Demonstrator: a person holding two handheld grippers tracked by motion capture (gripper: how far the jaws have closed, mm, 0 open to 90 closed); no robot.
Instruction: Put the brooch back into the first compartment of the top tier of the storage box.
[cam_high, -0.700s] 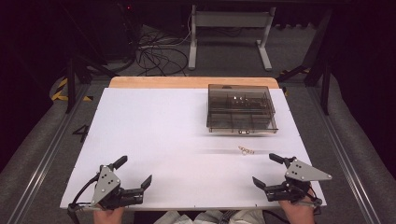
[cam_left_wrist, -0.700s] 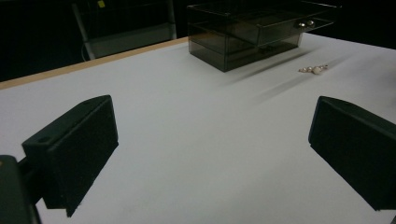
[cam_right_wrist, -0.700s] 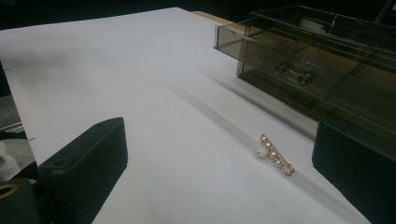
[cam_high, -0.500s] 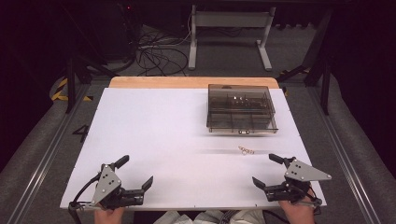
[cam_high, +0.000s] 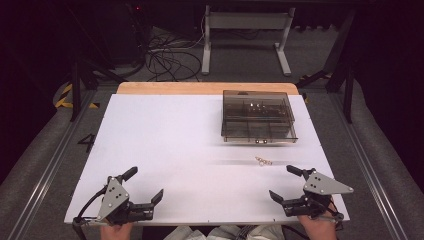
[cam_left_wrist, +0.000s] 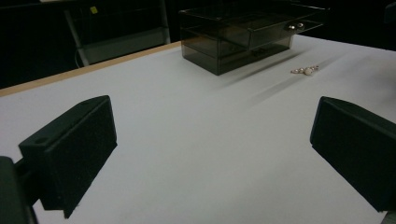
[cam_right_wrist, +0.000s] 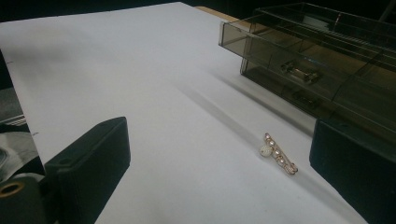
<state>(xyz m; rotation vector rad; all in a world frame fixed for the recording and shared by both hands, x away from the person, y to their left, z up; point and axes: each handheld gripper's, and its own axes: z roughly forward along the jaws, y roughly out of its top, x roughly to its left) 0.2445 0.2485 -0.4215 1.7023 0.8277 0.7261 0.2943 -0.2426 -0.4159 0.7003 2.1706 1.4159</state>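
A smoky clear drawer box (cam_high: 258, 119) stands on the white table (cam_high: 190, 140) at the back right; it also shows in the left gripper view (cam_left_wrist: 243, 32) and the right gripper view (cam_right_wrist: 322, 60). A small pearl and gold hair clip (cam_high: 263, 161) lies on the table just in front of the box (cam_left_wrist: 306, 70) (cam_right_wrist: 279, 154). My left gripper (cam_high: 145, 186) rests open at the front left edge with nothing between its jaws. At the front right, my right gripper (cam_high: 286, 183) is open too, a short way nearer than the clip.
A wooden strip (cam_high: 207, 88) runs along the table's far edge. Beyond it are cables (cam_high: 170, 60) on the floor and a metal stand (cam_high: 245, 30). Grey rails (cam_high: 45, 165) flank the table on both sides.
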